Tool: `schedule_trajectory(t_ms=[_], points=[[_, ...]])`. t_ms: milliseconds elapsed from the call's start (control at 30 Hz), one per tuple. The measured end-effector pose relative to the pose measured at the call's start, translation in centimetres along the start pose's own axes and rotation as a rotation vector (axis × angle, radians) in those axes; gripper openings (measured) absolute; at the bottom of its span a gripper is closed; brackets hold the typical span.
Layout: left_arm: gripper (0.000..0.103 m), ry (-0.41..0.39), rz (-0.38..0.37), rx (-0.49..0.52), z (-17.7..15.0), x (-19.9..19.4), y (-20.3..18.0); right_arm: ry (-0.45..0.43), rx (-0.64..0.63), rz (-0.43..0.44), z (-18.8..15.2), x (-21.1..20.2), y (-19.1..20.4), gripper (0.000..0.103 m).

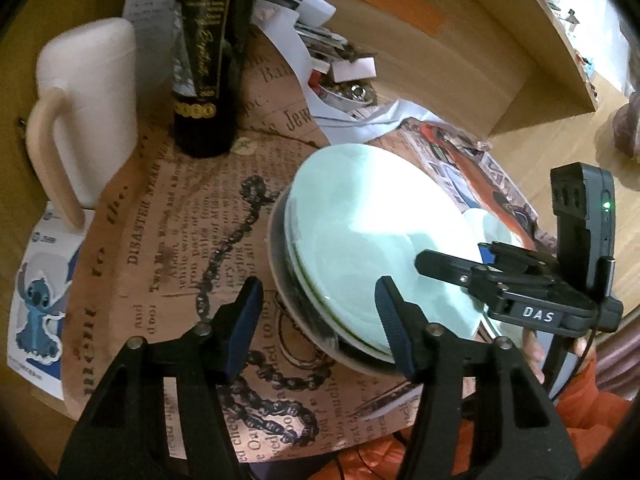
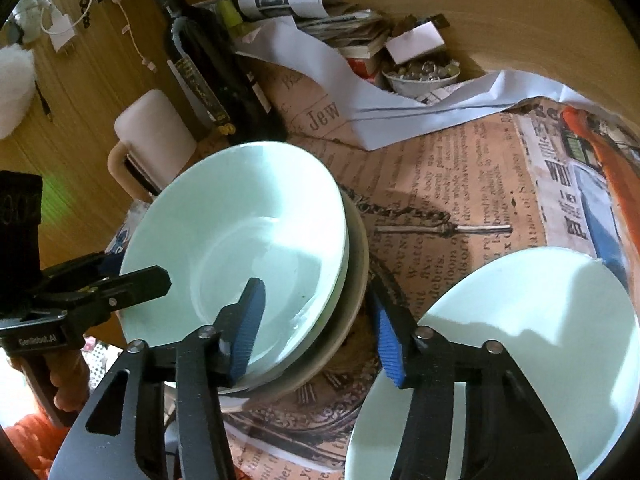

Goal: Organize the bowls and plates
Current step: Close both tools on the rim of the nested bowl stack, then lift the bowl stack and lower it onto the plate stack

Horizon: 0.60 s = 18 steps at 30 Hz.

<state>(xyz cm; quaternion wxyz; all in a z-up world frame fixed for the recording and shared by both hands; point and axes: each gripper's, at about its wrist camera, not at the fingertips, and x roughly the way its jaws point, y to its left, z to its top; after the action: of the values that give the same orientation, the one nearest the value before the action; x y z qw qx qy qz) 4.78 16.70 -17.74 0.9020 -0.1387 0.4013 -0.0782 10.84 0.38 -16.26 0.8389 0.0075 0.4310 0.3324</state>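
While hovering in front of the wine bottle, left gripper: gaping about half wide, straddling the stack's rim, pinching nothing yet.
right gripper: gaping a bit narrower, one pad dangling inside the top bowl, the other hanging outside the rim, also pinching nothing.
stack: pale green bowls nesting on a grey plate, sitting just in front of the bottle, looking slightly off-centre.
spare green plate: lying further from the bottle than the stack, well apart from it.
risk, probably: catching only the top bowl's rim while closing, so glazed layers sliding or tipping while lifting unevenly.
risk two: nudging the stack toward the bottle and knocking it over, seeing how close it's standing.
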Motion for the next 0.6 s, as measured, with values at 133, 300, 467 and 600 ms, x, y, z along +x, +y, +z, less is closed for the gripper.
schedule_trajectory(t_ms=[133,300,467,600], points=[[0.054,0.008,-0.013,0.001,0.0,0.4,-0.2,-0.007,-0.001,0.002,0.0,0.0,0.1,0.042],[0.052,0.000,0.019,-0.001,-0.1,0.4,-0.5,-0.014,-0.003,-0.019,-0.1,0.0,0.3,0.039],[0.052,-0.006,0.066,-0.001,0.1,0.4,-1.2,-0.019,0.025,-0.014,0.0,-0.1,0.1,0.039],[0.052,-0.013,0.101,0.005,0.3,0.4,-1.8,-0.029,0.027,-0.020,-0.1,-0.2,0.1,0.039]])
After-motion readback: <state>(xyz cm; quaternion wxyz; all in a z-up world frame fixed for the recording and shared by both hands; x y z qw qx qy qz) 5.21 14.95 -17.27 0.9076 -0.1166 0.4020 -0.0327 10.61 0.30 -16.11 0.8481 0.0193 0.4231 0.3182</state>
